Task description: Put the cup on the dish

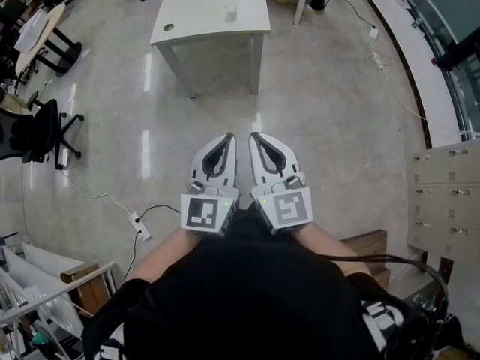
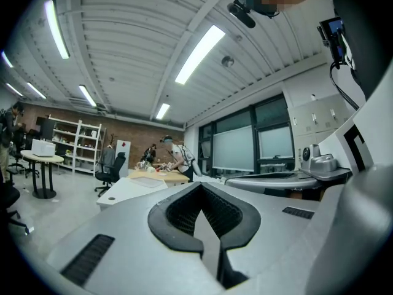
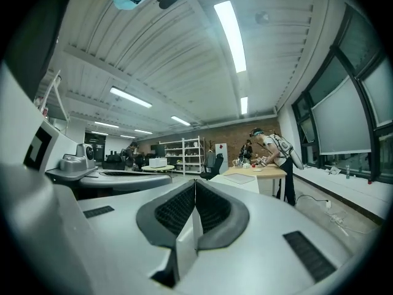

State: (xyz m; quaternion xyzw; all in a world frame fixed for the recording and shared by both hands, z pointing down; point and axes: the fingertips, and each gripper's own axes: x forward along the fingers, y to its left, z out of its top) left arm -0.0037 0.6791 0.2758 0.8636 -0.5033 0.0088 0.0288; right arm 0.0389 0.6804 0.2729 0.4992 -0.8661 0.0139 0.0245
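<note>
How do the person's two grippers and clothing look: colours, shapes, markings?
The left gripper and right gripper are light grey shells with black ribbed pads in a teardrop outline. Each bears a cube with black-and-white square markers and a small green light. The person wears a black top; a black cable runs on the right.
</note>
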